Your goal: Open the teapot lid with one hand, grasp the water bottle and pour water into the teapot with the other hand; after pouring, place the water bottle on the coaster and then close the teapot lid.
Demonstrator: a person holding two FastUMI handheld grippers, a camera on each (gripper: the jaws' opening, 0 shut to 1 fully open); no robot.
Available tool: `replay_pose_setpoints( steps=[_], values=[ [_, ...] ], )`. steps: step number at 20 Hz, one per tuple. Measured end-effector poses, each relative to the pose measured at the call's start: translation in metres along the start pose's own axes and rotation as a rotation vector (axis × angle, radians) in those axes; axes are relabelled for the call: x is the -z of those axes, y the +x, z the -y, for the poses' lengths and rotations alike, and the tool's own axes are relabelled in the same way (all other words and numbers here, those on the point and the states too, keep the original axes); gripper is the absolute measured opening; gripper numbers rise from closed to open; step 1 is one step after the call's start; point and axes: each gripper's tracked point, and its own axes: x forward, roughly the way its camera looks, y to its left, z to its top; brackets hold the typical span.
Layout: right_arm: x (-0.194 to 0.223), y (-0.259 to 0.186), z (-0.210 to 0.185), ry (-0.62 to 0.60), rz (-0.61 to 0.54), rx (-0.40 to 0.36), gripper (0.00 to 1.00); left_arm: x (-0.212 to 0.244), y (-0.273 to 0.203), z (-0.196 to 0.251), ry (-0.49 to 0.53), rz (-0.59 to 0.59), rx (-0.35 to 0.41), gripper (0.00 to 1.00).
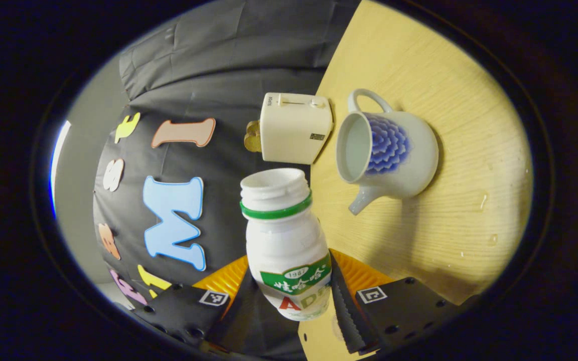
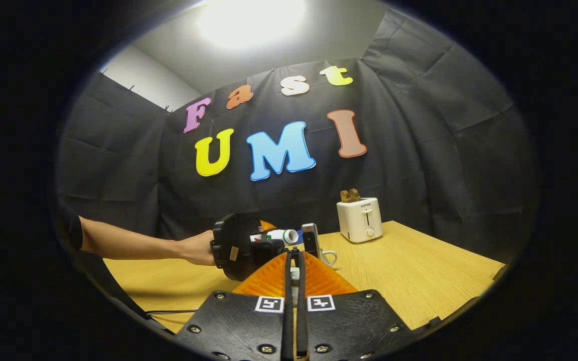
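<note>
Teapot [image 1: 387, 150], white porcelain with blue flower, gaped lidless; left gripper [image 1: 296, 296] clamped the tilted white plastic bottle [image 1: 286, 240], needing its mouth over the opening, while right gripper [image 2: 294, 281] fingers sat nearly closed.

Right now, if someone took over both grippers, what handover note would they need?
Left gripper: shut on the uncapped water bottle, which is tipped with its mouth toward the teapot.
Right gripper: nearly shut, apparently on the teapot lid.
Done: lid off, bottle grasped.
Unclear: no stream visible, and I cannot tell whether the teapot holds water.
Left: finish pouring, set the bottle on the coaster, close the lid.
</note>
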Motion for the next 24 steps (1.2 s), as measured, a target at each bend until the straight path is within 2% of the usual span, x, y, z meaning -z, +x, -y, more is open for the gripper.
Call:
replay_pose_setpoints(
  steps=[11,12,13,15,16,18,19,20,21,23,24],
  values=[
    [0.0,0.001,0.006,0.024,-0.006,0.01,0.02,-0.007,0.021,0.001,0.219,-0.019,0.071,0.82],
    [0.0,0.0,0.007,0.025,-0.005,0.01,0.02,-0.008,0.022,0.001,0.237,-0.021,0.079,0.7],
    [0.0,0.0,0.007,0.024,-0.005,0.011,0.02,-0.008,0.022,0.0,0.254,-0.022,0.079,0.76],
    [0.002,0.001,0.006,0.024,-0.007,0.01,0.03,-0.008,0.021,-0.001,0.3,-0.031,0.084,0.76],
    [0.002,0.001,0.006,0.023,-0.011,0.01,0.03,-0.009,0.021,0.0,0.316,-0.033,0.091,0.82],
    [0.002,0.002,0.008,0.029,-0.013,0.01,0.03,-0.012,0.023,-0.003,0.343,-0.032,0.09,0.82],
    [0.002,0.002,0.008,0.031,-0.013,0.011,0.03,-0.012,0.023,-0.005,0.357,-0.032,0.087,0.76],
    [0.002,0.002,0.008,0.031,-0.014,0.012,0.03,-0.013,0.024,-0.007,0.377,-0.035,0.086,0.76],
    [0.002,0.002,0.008,0.033,-0.014,0.011,0.03,-0.013,0.024,-0.009,0.397,-0.04,0.084,0.82],
    [0.002,0.002,0.009,0.035,-0.013,0.012,0.02,-0.014,0.025,-0.01,0.423,-0.042,0.087,0.82],
    [0.001,0.001,0.009,0.034,-0.011,0.014,0.03,-0.015,0.025,-0.011,0.426,-0.042,0.089,0.76]
  ],
)
